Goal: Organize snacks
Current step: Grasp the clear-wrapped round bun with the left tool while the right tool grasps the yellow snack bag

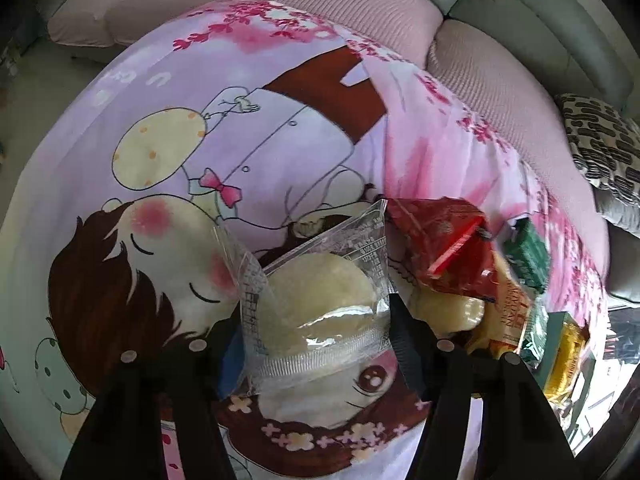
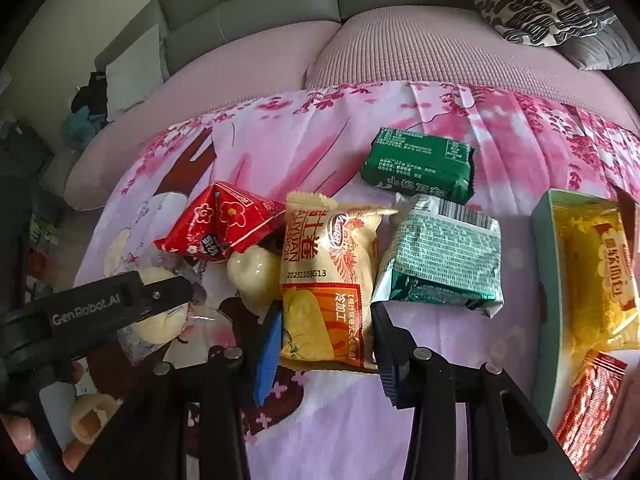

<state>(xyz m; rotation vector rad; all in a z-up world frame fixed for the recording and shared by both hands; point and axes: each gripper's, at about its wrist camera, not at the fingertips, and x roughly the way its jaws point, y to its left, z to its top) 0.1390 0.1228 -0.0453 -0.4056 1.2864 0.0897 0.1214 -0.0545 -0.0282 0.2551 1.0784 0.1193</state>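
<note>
My left gripper (image 1: 316,320) is shut on a clear-wrapped pale round bun (image 1: 316,300), held just above the cartoon-print cloth (image 1: 180,128). In the right wrist view the left gripper body (image 2: 100,308) covers that bun (image 2: 160,320). My right gripper (image 2: 324,332) is open, its fingers either side of the lower end of a yellow-orange snack packet (image 2: 324,280) lying on the cloth. A red triangular packet (image 2: 220,220), another pale bun (image 2: 256,272), a green-silver packet (image 2: 444,260) and a dark green packet (image 2: 420,164) lie around it.
A teal box (image 2: 544,280) at the right holds a yellow packet (image 2: 596,272) and a red-orange packet (image 2: 588,400). A pink sofa cushion (image 2: 400,48) and a patterned pillow (image 2: 540,0) lie behind. The same snack pile shows at the right of the left wrist view (image 1: 460,252).
</note>
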